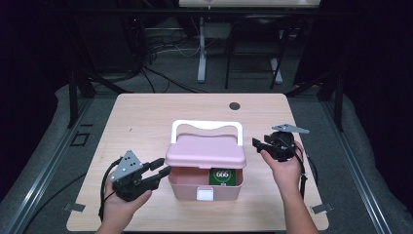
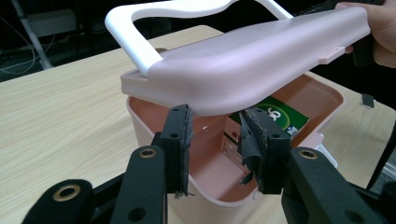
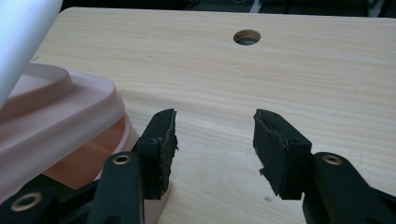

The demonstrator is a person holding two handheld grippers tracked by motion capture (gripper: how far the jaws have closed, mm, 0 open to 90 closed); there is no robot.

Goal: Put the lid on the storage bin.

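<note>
A pink box (image 1: 187,187) with a white front latch (image 1: 205,195) stands near the table's front edge. Its pink lid (image 1: 204,151), with a white handle (image 1: 207,125), lies tilted and slid back, so the front of the box is uncovered. A green packet (image 1: 222,176) stands inside. My left gripper (image 1: 163,168) is at the box's left side, open, its jaws just under the lid's edge (image 2: 252,60) and over the box wall (image 2: 149,121), pressing on nothing. My right gripper (image 1: 258,144) hangs open to the right of the lid, with bare table between its jaws (image 3: 215,121).
The wooden table (image 1: 146,117) has a round cable hole (image 1: 234,106) at the back. Beyond the table stand dark frames, cables and a white desk leg (image 1: 201,53). Bare wood stretches to the left, right and back of the box.
</note>
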